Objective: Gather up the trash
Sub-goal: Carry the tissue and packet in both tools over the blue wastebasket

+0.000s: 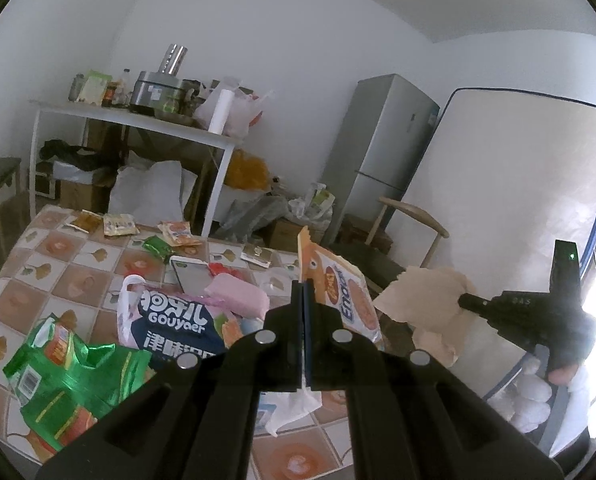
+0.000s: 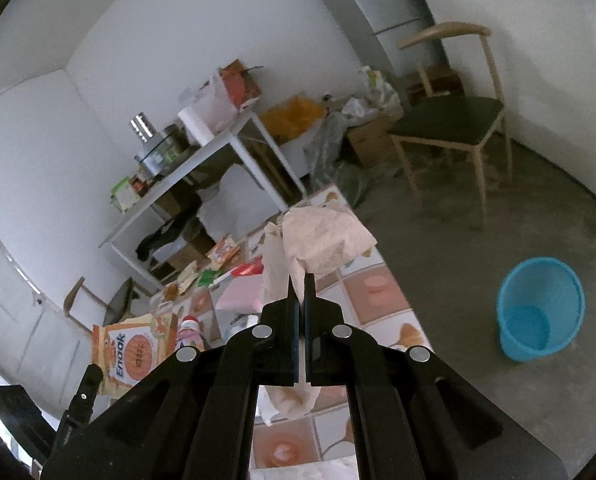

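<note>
My left gripper (image 1: 302, 286) is shut on an orange and white snack wrapper (image 1: 338, 292), held above the tiled table (image 1: 73, 268). The wrapper also shows in the right wrist view (image 2: 131, 354). My right gripper (image 2: 298, 282) is shut on a crumpled beige paper (image 2: 322, 240), lifted over the table's right edge; the paper also shows in the left wrist view (image 1: 426, 300). A blue bin (image 2: 540, 308) stands on the floor to the right. More trash lies on the table: a green bag (image 1: 69, 376), a white and navy bag (image 1: 169, 320), a pink pack (image 1: 237, 296), small sachets (image 1: 117, 224).
A white side table (image 1: 137, 120) loaded with kitchenware stands behind, with boxes and bags under it. A wooden chair (image 2: 454, 120) stands beyond the table's far corner, a fridge (image 1: 382, 148) and an upright mattress (image 1: 510, 184) by the wall. A phone (image 1: 191, 276) lies on the table.
</note>
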`<state>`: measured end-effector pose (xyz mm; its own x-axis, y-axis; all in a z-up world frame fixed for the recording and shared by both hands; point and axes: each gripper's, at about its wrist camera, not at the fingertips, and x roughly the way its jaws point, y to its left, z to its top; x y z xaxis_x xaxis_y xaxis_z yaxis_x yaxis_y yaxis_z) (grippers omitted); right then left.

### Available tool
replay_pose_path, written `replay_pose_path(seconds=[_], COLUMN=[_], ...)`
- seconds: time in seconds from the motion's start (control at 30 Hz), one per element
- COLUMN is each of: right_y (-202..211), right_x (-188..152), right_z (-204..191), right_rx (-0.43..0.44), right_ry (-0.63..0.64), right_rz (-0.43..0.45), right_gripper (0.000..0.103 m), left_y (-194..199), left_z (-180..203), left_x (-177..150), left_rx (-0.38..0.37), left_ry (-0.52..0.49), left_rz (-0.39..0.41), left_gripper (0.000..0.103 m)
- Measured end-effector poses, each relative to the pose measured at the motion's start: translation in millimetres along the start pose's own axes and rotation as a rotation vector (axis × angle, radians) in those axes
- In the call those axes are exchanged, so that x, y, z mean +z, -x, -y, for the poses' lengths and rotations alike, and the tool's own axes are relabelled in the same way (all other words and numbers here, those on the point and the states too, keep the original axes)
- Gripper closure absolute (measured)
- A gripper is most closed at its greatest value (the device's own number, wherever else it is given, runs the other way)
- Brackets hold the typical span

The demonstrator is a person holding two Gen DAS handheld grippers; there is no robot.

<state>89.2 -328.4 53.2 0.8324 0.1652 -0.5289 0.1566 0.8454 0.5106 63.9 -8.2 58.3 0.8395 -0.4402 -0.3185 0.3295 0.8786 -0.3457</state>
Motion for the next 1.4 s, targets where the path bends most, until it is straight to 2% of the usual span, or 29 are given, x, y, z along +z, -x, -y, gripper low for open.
replay_pose_path(seconds=[0.53, 0.83, 1.17, 1.3, 1.4], right_y=[8.7, 17.0, 29.9, 24.8, 15.1], right_x=[-0.7, -1.6, -4.0, -0.6, 1.0], right_z=[22.3, 56.3, 136.0, 173.0, 201.3], right_rx=[-0.045, -0.071, -0.175, -0.241, -0.288], right_ry=[-0.033, -0.094, -0.215, -0.257, -0.289], right_rz=[0.024, 0.048, 0.066, 0.054, 0.035], right_gripper=[0.102, 0.102, 0.102, 0.102, 0.102], left_y=[-14.2, -52.8, -144.2, -195.1, -240.3], left_z=[10.7, 23.7, 85.0, 121.7, 157.9], left_x=[-2.6, 0.7, -14.9, -32.3, -52.1], left_rx=[-0.052, -0.151, -0.271, -0.296, -0.288], left_ry=[0.022, 0.064, 0.055, 0.044, -0.002], left_rz=[-0.046, -0.136, -0.327, -0.435, -0.522], left_gripper=[0.103, 0.103, 0.103, 0.103, 0.103])
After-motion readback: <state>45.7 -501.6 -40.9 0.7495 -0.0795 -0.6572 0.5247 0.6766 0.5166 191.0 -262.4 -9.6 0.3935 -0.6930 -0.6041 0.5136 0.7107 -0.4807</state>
